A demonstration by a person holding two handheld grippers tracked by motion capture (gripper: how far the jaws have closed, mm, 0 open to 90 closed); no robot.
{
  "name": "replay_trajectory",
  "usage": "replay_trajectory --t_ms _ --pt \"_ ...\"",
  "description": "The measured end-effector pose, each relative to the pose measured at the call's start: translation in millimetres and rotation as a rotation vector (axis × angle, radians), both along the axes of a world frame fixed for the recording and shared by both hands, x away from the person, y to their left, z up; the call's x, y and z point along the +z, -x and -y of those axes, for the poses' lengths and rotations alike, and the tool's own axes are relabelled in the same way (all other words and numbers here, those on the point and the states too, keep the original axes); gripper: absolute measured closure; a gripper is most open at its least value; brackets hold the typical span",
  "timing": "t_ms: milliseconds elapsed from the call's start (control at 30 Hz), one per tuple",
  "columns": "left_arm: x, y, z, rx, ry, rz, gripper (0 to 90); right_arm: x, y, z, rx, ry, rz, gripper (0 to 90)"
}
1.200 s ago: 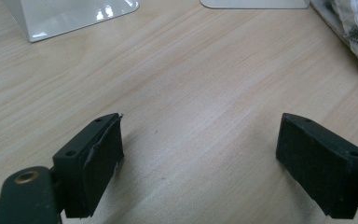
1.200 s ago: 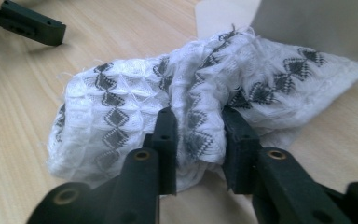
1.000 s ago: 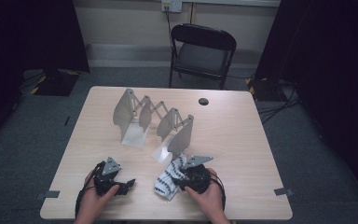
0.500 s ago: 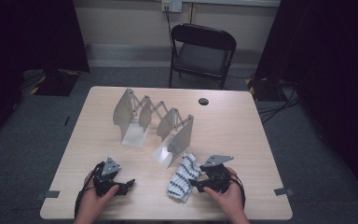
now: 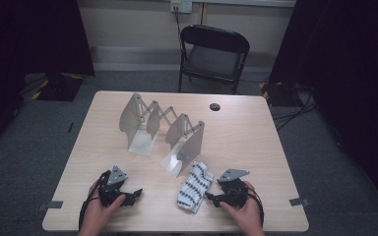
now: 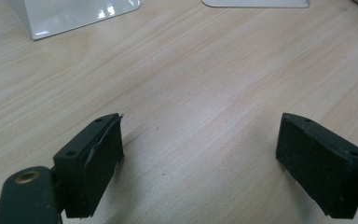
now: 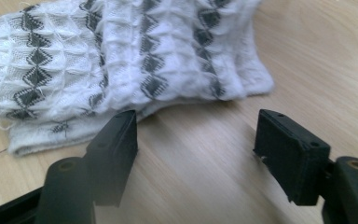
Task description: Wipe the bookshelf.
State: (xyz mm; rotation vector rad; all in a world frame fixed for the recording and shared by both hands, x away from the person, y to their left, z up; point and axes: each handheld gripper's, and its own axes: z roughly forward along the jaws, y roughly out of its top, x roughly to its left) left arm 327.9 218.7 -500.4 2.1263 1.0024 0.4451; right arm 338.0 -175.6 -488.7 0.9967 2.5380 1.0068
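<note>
A white knitted sock with black diamond stripes (image 5: 195,186) lies flat on the wooden table (image 5: 246,137) near its front edge. My right gripper (image 5: 209,197) rests just right of it, jaws pointing at the cloth. In the right gripper view the sock (image 7: 121,60) lies just beyond my right gripper (image 7: 196,140), whose jaws have just been opening and hold nothing. My left gripper (image 5: 137,192) sits at the front left, pointing right. In its own view the left gripper (image 6: 200,144) stands wide open over bare wood.
A white accordion-style folding rack (image 5: 160,129) stands in the middle of the table, its base plates (image 6: 74,14) just beyond the left gripper. A small black disc (image 5: 215,106) lies at the far edge. A black folding chair (image 5: 215,54) stands behind the table.
The right gripper let go of the sock and drew back to the right, jaws spreading. The sock now lies stretched out on the table. The left gripper kept still.
</note>
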Motion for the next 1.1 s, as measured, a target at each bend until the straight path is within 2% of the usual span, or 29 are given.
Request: replay_trajectory --t_ms 33,200,233,300,333,400,433,533,567,600,633,667,700,733,767,800,833,933,1067,1100 --pt "0.4 0.7 -0.3 0.002 -0.007 -0.001 15.0 -0.7 2.2 -8.1 0.013 0.014 0.014 28.1" --pt "0.8 1.5 0.6 0.008 -0.011 -0.001 15.2 -0.8 7.9 -26.7 0.045 0.020 0.020 28.6" --pt "2.7 3.1 4.3 -0.001 -0.034 0.004 15.5 -1.0 11.3 -35.4 0.070 0.019 0.017 27.1" --pt "3.2 4.0 7.0 -0.013 -0.037 0.006 15.5 -1.4 12.6 -38.0 0.075 0.018 0.021 26.1" --pt "4.4 4.8 11.3 -0.043 -0.048 -0.003 15.8 -1.9 15.4 -42.5 0.094 0.014 0.022 25.9" --pt "4.1 5.5 14.4 -0.050 -0.035 -0.011 16.1 -1.9 16.2 -42.9 0.094 0.014 0.023 25.9" --pt "4.6 6.3 19.4 -0.079 -0.018 -0.014 16.2 -1.7 17.1 -40.1 0.091 0.015 0.021 25.8" --pt "7.2 6.7 24.9 -0.108 -0.008 -0.013 16.2 -0.5 16.8 -33.8 0.088 0.028 0.016 24.6" --pt "10.8 6.2 31.3 -0.132 0.011 -0.012 16.3 1.1 16.2 -24.7 0.083 0.038 0.035 23.8" --pt "10.8 6.2 31.3 -0.132 0.011 -0.012 16.3 1.1 16.2 -24.7 0.083 0.038 0.035 23.8" --pt "13.1 5.4 35.3 -0.157 0.019 -0.009 16.4 1.9 15.8 -20.7 0.078 0.037 0.040 23.2" --pt "14.4 5.1 37.9 -0.167 0.018 -0.011 16.4 3.4 14.8 -12.9 0.065 0.032 0.047 21.6" --pt "16.7 3.2 44.8 -0.192 0.032 -0.018 16.9 4.5 12.7 1.0 0.029 0.027 0.047 18.7" --pt "16.7 3.2 44.8 -0.192 0.032 -0.018 17.1 4.5 12.7 1.0 0.029 0.027 0.047 18.7" --pt "18.4 0.8 51.6 -0.211 0.044 -0.023 17.2 4.3 10.8 13.1 -0.012 0.036 0.047 17.3" --pt "18.4 0.8 51.6 -0.211 0.044 -0.023 17.4 4.3 10.8 13.1 -0.012 0.036 0.047 17.3" --pt "19.3 0.0 55.9 -0.217 0.060 -0.028 17.4 3.7 9.9 19.6 -0.036 0.033 0.049 16.5" --pt "23.0 -2.3 63.7 -0.229 0.063 -0.029 20.1 2.0 8.5 32.7 -0.102 0.022 0.055 15.6" --pt "28.0 -2.0 74.0 -0.227 0.081 -0.032 25.9 -4.3 6.0 35.2 -0.103 0.022 0.059 14.3" --pt "30.7 -1.5 78.6 -0.231 0.077 -0.025 26.1 -6.9 4.9 34.9 -0.102 0.002 0.064 14.1"
